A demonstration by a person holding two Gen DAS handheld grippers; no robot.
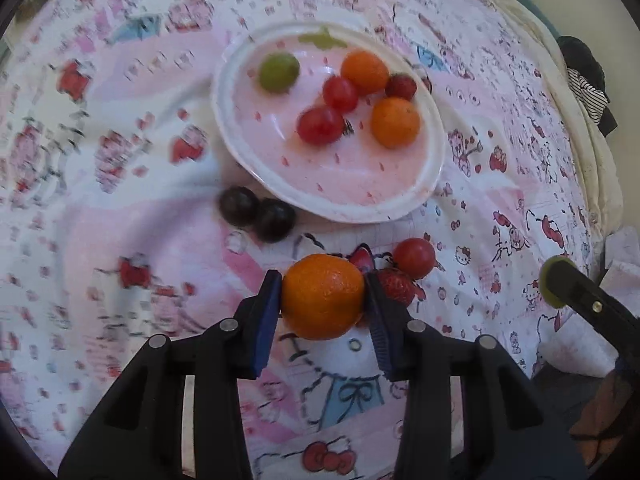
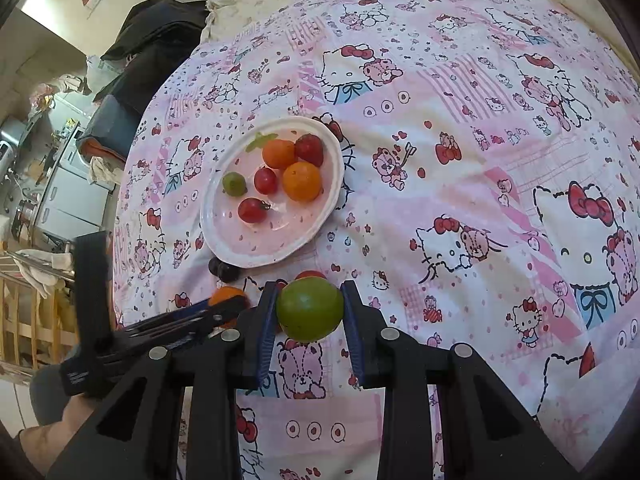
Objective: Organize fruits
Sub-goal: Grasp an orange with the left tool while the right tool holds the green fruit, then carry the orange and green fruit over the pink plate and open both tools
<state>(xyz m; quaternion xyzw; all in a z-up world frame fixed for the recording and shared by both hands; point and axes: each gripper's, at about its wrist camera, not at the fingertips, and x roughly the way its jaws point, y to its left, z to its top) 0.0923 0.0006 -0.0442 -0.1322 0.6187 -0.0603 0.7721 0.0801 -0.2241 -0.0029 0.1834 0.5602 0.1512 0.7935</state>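
My plate [image 1: 236, 92] sits in the upper middle of the left wrist view and already carries six fruits: a green one [image 1: 279, 71], two oranges [image 1: 365, 71] and three small red ones, so I judge the sorting a little past halfway. My left jaws [image 1: 323, 298] are clenched on a third orange [image 1: 322, 297] at the lower centre of that view, pads pressed to both its sides; whether it has left the bedsheet [image 1: 120, 184] I cannot tell. My right jaws [image 2: 309, 308] are clenched on a green fruit [image 2: 309, 309] in the lower middle of the right wrist view, carried in front of the plate [image 2: 208, 216]. Not yet on the plate, by my count, are the two fruits I hold, two dark round fruits [image 1: 256, 212] lying just off the plate's lower left rim, a red tomato [image 1: 414, 258] and a strawberry [image 1: 394, 286] right of the held orange. The left wrist view gives those leftovers clearly, and the strawberry touching my right-hand pad. The right wrist view hides most of them behind the green fruit; only the dark pair [image 2: 224, 270] and a sliver of red peep out. It shows instead my left tool coming in from the lower left, and cluttered room furniture in the left of the frame.
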